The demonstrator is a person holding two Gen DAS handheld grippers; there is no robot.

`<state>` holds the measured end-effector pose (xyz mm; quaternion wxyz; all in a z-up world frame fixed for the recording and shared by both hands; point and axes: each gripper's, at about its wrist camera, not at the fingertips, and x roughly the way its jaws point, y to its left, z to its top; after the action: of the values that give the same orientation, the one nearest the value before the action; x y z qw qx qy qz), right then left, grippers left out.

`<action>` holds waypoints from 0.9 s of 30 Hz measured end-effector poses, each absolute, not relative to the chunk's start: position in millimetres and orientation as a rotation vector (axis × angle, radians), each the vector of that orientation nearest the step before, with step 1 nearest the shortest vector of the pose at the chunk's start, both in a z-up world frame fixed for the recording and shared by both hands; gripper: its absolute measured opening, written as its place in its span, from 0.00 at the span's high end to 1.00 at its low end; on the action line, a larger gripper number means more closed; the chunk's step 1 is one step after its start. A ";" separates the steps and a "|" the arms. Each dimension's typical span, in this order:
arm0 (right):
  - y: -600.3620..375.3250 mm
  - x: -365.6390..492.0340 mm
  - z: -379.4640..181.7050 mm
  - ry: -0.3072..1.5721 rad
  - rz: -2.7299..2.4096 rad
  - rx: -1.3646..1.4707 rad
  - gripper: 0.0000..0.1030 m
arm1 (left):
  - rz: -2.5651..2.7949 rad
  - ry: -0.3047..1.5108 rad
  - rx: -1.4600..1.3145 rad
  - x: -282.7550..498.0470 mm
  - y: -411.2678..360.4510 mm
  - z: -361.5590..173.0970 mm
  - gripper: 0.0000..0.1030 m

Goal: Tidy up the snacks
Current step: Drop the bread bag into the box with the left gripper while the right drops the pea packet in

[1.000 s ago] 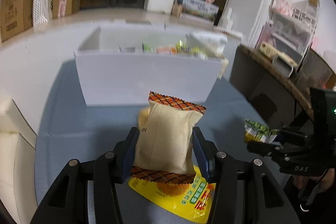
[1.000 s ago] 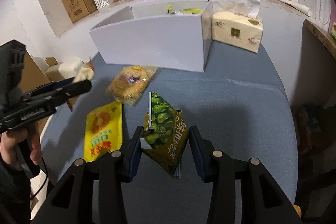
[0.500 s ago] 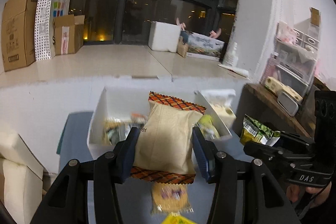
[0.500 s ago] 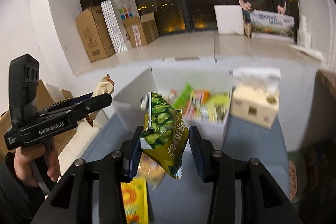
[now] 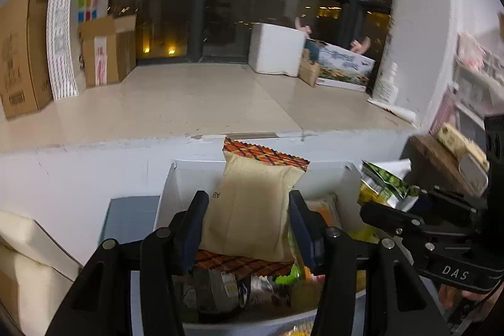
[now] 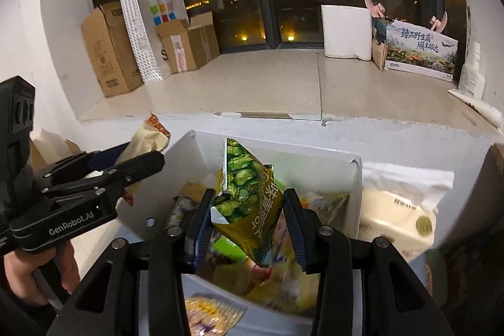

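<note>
Over the white box [image 5: 167, 188] of snacks, my left gripper [image 5: 248, 200] holds a tan snack packet [image 5: 252, 210] with orange zigzag ends. Its jaws are opening, and both pads still touch the packet. To its right my right gripper [image 5: 389, 208] carries a green pea bag [image 5: 384, 181]. In the right wrist view, the right gripper [image 6: 249, 197] is shut on that green pea bag [image 6: 245, 188], above the white box [image 6: 315, 148]. The left gripper [image 6: 148, 161] with the tan packet [image 6: 148, 140] hangs at the box's left wall. Several packets fill the box.
A tissue pack [image 6: 397, 210] stands against the box's right wall. A yellow and purple packet [image 6: 208, 317] lies on the table before the box. The blue tablecloth [image 5: 129, 216] shows left of the box. A pale window ledge [image 6: 267, 84] with cardboard boxes runs behind.
Both grippers have risen and moved forward from over the table to above the white box, each carrying its packet. The yellow packet under the left gripper has dropped out of view.
</note>
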<state>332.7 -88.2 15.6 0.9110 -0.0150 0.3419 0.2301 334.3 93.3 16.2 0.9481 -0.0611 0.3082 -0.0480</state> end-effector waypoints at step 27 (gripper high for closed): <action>-98.3 262.0 6.4 0.648 0.482 -0.112 0.00 | -0.107 0.637 -0.164 232.0 108.8 19.9 0.00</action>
<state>262.0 -98.3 6.4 0.9181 -0.0546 0.3150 0.2345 232.0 108.8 19.9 0.9450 -0.0807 0.3124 -0.0526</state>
